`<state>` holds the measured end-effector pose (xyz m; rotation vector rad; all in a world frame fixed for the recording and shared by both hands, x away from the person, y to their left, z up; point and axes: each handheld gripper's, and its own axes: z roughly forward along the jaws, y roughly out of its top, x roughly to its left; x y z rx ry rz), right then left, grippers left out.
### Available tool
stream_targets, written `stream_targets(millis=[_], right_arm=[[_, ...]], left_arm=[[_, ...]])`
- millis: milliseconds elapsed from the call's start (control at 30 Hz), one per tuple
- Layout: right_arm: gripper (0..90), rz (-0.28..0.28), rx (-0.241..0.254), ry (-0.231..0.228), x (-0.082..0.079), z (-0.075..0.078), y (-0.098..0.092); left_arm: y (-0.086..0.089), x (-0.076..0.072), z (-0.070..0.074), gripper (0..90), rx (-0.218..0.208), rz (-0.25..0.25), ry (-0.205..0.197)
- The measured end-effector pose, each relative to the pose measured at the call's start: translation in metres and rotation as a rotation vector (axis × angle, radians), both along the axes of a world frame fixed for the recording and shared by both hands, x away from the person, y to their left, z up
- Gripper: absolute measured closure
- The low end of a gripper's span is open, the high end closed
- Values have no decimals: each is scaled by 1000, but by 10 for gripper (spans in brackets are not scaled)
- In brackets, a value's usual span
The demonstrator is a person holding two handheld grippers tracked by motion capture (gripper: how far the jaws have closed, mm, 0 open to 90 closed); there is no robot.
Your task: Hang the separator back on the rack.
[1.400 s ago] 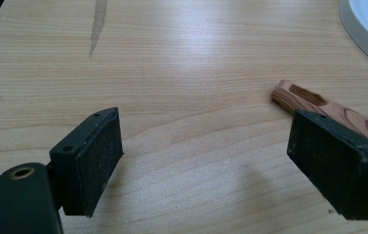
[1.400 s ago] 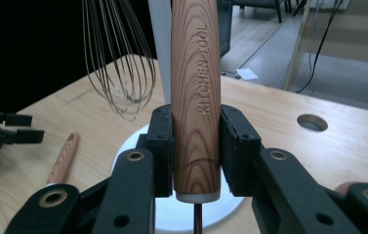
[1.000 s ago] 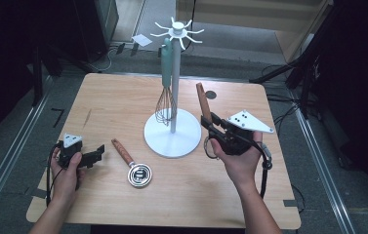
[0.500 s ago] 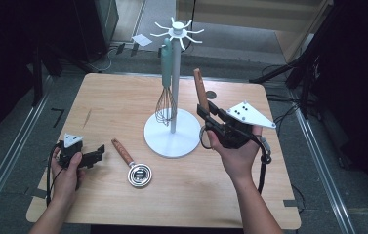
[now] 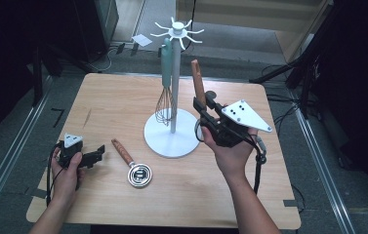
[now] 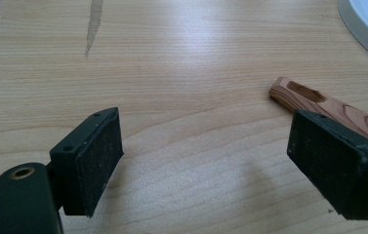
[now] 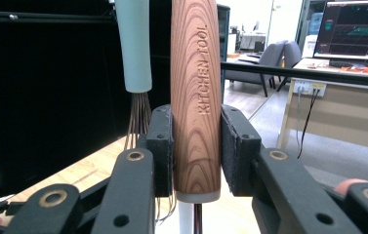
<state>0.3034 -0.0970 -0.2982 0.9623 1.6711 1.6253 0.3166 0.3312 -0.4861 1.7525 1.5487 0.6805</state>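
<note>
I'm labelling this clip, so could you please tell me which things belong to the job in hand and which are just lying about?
In the job:
- wooden-handled tool, clamped upright in the right gripper
- white hanging stand

Lying about:
- whisk, already hanging on the stand
- wooden-handled strainer on the table
- left gripper, open, idle

Working end of the wooden-handled tool (image 7: 195, 92) below the right tongs (image 7: 196, 146), cut off.

Brown wood-grain utensil handle (image 7: 195, 97), mint whisk handle (image 5: 166, 66), white stand (image 5: 172, 139).
</note>
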Motion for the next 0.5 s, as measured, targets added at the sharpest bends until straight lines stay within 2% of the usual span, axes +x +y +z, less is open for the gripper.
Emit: stream_targets(millis=[500], right_arm=[[704,-5,6,-43,0,7,7]], left_arm=[[0,0,0,138,-1,1,0]])
